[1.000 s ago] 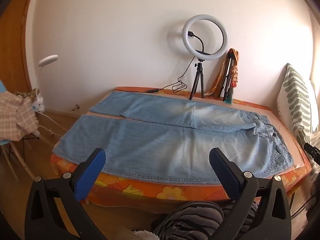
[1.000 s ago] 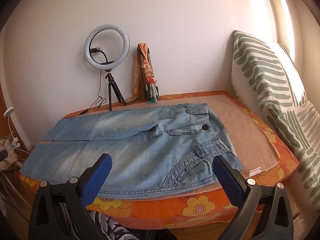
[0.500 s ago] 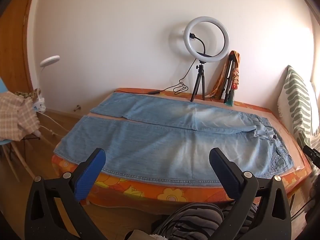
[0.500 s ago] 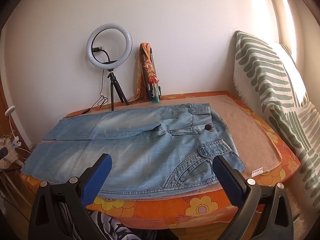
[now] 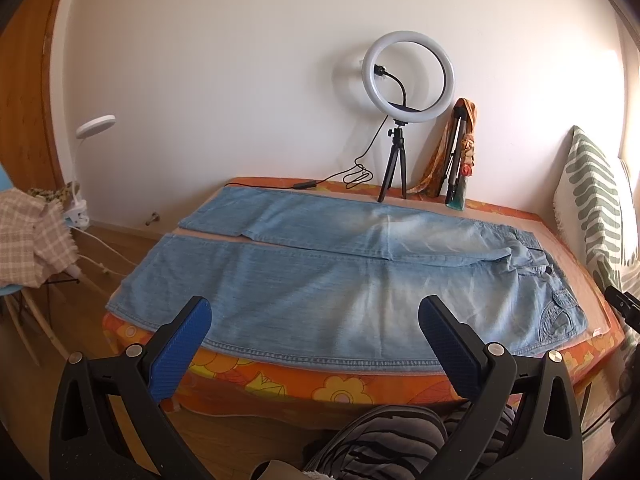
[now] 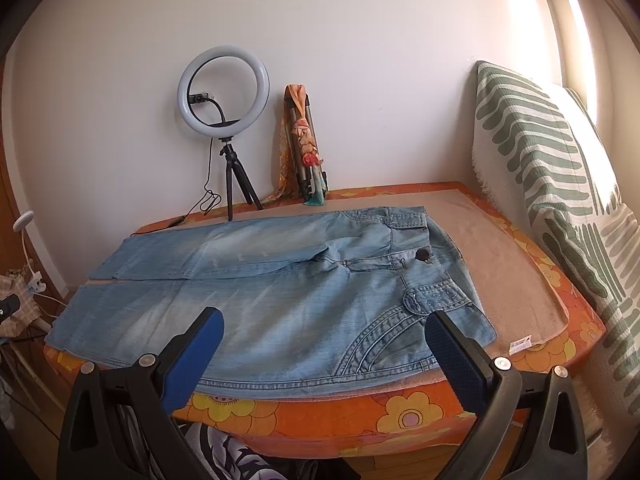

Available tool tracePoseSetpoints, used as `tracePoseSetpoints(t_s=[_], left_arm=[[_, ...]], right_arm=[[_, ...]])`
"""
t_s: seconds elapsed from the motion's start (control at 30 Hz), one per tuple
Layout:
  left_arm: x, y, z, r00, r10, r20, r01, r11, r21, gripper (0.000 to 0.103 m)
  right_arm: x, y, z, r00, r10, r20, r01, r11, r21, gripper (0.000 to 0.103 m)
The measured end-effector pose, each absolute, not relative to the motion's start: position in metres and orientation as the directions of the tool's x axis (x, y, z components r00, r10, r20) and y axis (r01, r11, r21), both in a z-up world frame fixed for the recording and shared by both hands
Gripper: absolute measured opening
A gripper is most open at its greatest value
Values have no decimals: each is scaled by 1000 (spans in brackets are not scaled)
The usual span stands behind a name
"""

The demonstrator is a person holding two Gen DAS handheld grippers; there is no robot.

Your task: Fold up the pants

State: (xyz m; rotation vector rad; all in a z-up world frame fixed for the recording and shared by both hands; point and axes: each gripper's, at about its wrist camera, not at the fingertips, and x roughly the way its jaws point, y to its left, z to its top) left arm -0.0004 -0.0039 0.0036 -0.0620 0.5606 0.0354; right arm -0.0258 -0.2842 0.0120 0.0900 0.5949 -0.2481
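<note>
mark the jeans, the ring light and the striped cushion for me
jeans (image 6: 280, 320): right wrist view, near leg's thigh panel.
ring light (image 5: 408, 76): left wrist view, white ring's lower left arc.
striped cushion (image 6: 536, 152): right wrist view, its green-striped face.

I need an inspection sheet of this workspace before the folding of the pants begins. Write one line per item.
Surface: table with orange flowered cover; beige mat under the waist end.
Job's things: light blue jeans spread flat, unfolded, legs apart, waist to the right.
Clutter: ring light on tripod and folded tripod with orange scarf at the back, by the wall.
Grippers: left gripper and right gripper open, holding nothing, short of the near edge.
Cables: black cable from the ring light, lying behind the jeans.
Surroundings: striped cushion, right; white lamp, left.
</note>
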Motion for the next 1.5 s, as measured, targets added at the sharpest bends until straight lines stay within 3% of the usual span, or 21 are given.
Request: tracePoseSetpoints(t_s=[1.5], left_arm=[[0,-6,3,845,7,-534,-44,997,-57,103]], right_arm=[[-24,-283,8,800,-180,-572,247,968,41,102]])
